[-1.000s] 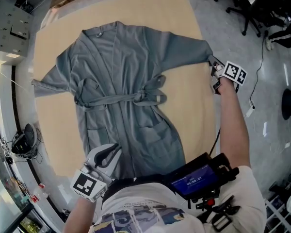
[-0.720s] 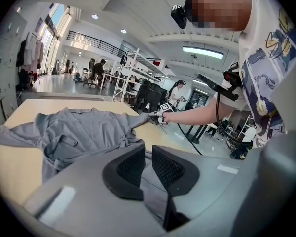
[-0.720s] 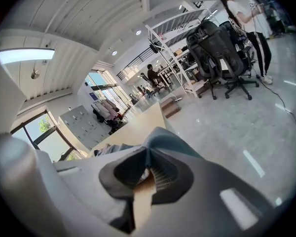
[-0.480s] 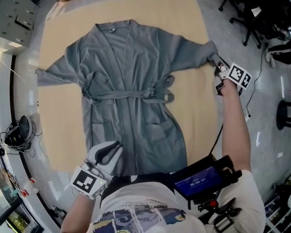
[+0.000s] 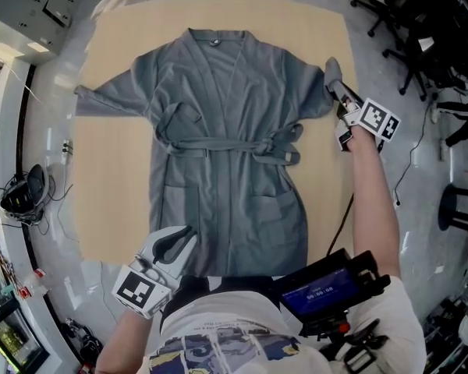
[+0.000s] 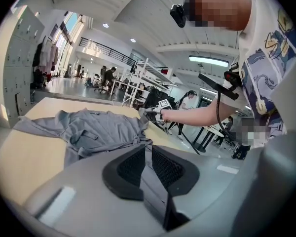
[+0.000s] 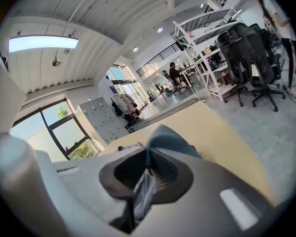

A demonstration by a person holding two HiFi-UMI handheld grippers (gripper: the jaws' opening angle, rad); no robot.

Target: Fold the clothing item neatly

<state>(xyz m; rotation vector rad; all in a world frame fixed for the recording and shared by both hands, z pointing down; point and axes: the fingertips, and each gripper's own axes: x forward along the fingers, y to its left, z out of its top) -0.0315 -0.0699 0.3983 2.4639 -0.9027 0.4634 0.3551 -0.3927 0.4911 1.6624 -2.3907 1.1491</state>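
Robe (image 5: 226, 131), grey and tied at the waist, lies spread flat on the tan table (image 5: 113, 185), with its collar at the far side and its hem at the near edge. Right gripper (image 5: 337, 100) has its fingers clamped on the cuff of the sleeve (image 5: 327, 76) at the table's right side, where the cloth is bunched and raised just beside the robe's body. Left gripper (image 5: 175, 244) is at the hem's near-left corner, fingers almost together with nothing between them.

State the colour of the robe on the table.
Plain grey-blue cloth robe, no pattern; clearest in head view.
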